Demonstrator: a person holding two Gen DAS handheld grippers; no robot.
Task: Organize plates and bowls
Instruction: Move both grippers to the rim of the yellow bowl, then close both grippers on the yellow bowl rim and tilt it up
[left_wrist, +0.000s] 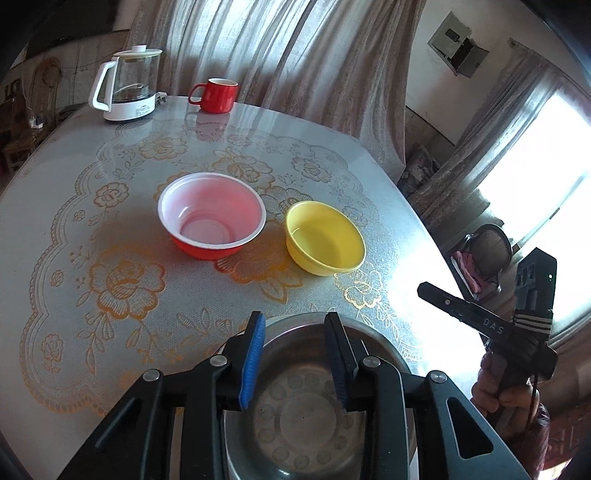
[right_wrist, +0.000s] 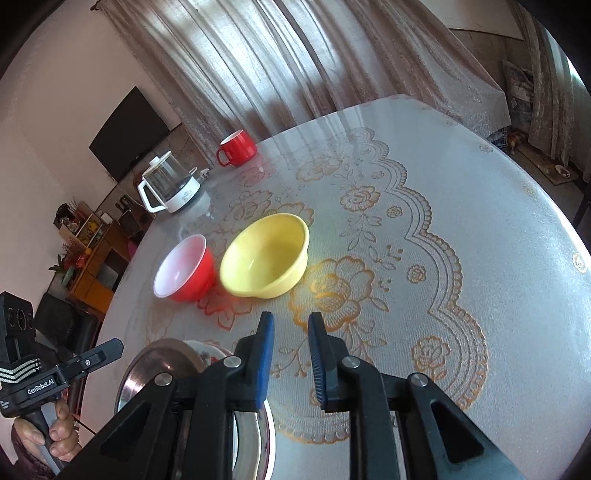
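A red bowl with a white inside (left_wrist: 212, 218) and a yellow bowl (left_wrist: 325, 238) stand side by side, apart, on the round table. They also show in the right wrist view, red bowl (right_wrist: 184, 271), yellow bowl (right_wrist: 266, 254). A steel plate (left_wrist: 295, 413) lies at the near edge, under my left gripper (left_wrist: 295, 358), which is open and empty above it. In the right wrist view the steel plate (right_wrist: 155, 363) lies on a white patterned plate (right_wrist: 264, 439). My right gripper (right_wrist: 291, 360) is open and empty, above the cloth beside the plates.
A red mug (left_wrist: 216, 94) and a glass kettle (left_wrist: 127, 86) stand at the far side of the table (left_wrist: 55, 221). Curtains hang behind. The table's edge curves down on the right, with a chair (left_wrist: 487, 251) beyond it.
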